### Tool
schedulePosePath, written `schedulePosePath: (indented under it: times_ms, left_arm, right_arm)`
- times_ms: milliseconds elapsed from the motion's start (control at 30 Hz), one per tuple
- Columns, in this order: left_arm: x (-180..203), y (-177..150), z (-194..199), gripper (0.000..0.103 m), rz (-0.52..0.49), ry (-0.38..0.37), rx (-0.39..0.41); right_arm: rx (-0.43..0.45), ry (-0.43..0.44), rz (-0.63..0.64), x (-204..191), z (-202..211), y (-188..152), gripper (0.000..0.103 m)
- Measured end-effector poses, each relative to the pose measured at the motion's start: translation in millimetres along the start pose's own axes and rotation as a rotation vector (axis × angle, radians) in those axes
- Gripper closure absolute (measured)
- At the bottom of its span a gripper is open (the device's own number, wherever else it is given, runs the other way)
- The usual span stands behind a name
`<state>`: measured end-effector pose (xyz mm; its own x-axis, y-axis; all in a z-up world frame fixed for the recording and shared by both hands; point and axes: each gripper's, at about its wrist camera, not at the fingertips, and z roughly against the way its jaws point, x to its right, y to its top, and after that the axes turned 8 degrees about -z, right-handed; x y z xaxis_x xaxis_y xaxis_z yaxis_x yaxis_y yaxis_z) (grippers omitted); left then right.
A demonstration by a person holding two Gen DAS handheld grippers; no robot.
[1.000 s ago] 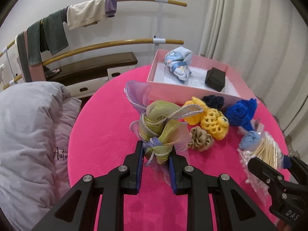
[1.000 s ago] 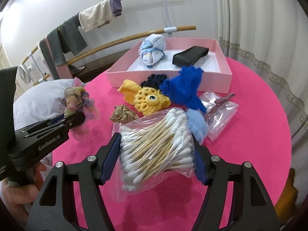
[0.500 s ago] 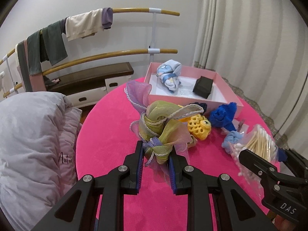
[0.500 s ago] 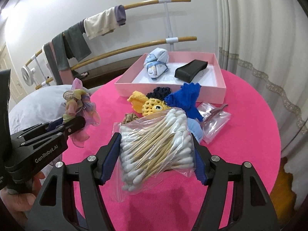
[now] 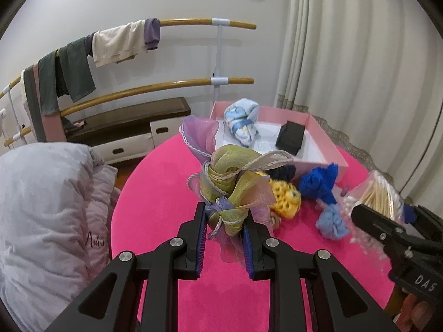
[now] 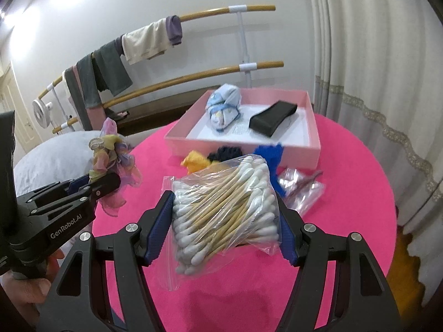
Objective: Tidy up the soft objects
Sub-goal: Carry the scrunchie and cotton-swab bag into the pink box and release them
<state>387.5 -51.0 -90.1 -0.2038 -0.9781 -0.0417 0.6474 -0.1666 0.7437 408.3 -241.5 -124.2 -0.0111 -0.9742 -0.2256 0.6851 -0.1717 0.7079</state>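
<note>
Nearest to us, our left gripper (image 5: pixel 223 231) is clamped on the knotted middle of a gauzy ribbon scrunchie (image 5: pixel 232 185) in green, lilac and pink, which hangs clear above the pink counter (image 5: pixel 166 182). Beside it, our right gripper (image 6: pixel 225 222) is clamped on a clear zip bag of cotton swabs (image 6: pixel 224 207), the blue pads pressing its two sides and the bag raised off the counter.

Below and beyond, the loose pile waits: a light blue tuft (image 5: pixel 331 220), a yellow crocheted piece (image 5: pixel 285 197), a royal blue yarn piece (image 5: pixel 318 182), a dark navy one (image 5: pixel 283 172), and a small clear packet (image 6: pixel 301 191) to the right.

Farther on sits the pink box (image 6: pixel 314 127), open, already holding a pale blue printed bundle (image 6: pixel 224 108) and a black pouch (image 6: pixel 272 116).

We judge that we are mid-carry, both loads lifted and the box not yet reached. The next move calls for taking each load forward over the box's near wall, choosing bare floor beside the bundle and the pouch, lowering, then letting go. The scrunchie's trailing gauze may snag on the wall, so we should clear it well.
</note>
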Motion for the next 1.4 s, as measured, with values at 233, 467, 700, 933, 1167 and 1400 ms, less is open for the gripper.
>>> schedulePosePath:
  times_ms: [233, 467, 700, 933, 1167, 1400]
  left_arm:
    - [-2.3, 44.9, -23.5, 0.083, -0.013, -0.010, 0.048]
    - [-5.3, 93.2, -62.8, 0.083, -0.022, -0.040, 0.070]
    - [-8.9, 132.8, -115.8, 0.083, -0.023, -0.059, 0.057]
    - [-11.0, 165.4, -172.4, 0.083, -0.027, -0.076, 0.032]
    - [-4.4, 178.2, -213.6, 0.083, -0.036, -0.086, 0.004]
    - [3.4, 188.9, -251.0, 0.082, -0.050, -0.089, -0.033]
  right_arm:
    - [0.050, -0.011, 0.015, 8.5, -7.4, 45.1, 0.039]
    - [0.059, -0.029, 0.022, 19.4, -34.1, 94.6, 0.039]
    - [0.036, -0.052, 0.022, 32.4, -68.3, 129.1, 0.039]
    - [0.000, -0.074, 0.014, 46.0, -95.8, 143.4, 0.039]
    - [-0.031, -0.090, -0.004, 54.1, -117.7, 145.1, 0.039]
    - [-0.069, -0.095, -0.025, 64.3, -139.1, 146.2, 0.039]
